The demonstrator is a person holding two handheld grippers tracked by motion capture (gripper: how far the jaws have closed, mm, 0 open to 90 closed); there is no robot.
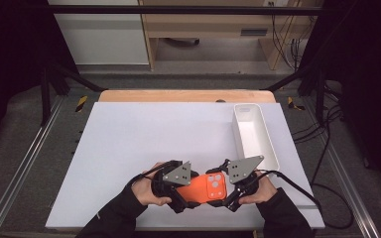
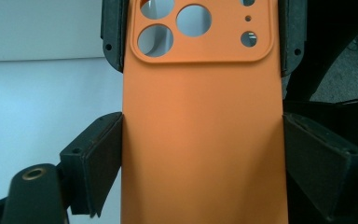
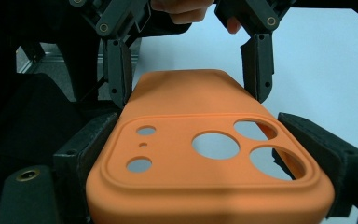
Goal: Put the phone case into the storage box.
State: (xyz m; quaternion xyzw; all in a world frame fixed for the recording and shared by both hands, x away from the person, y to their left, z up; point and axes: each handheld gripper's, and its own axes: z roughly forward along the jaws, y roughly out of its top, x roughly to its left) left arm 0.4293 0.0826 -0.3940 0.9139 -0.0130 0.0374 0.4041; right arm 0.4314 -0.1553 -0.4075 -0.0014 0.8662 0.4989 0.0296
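Note:
An orange phone case (image 1: 202, 189) with round camera cut-outs is held just above the white board, near its front edge, between both grippers. My left gripper (image 1: 184, 190) is shut on the plain end of the case (image 2: 200, 140), and its two black jaws press the long sides. Clamped on the camera end of the case (image 3: 205, 186) is my right gripper (image 1: 224, 191), also shut. The left gripper view shows the right gripper's fingers (image 2: 113, 37) at the top, on the far end. The right gripper view shows the left gripper's fingers (image 3: 119, 70) beyond the case, with a hand above them.
A long white tray (image 1: 269, 144) lies along the right side of the white board (image 1: 144, 139), just beyond my right gripper. A black cable (image 1: 297, 186) trails off to the right. Metal rails run along both sides of the table.

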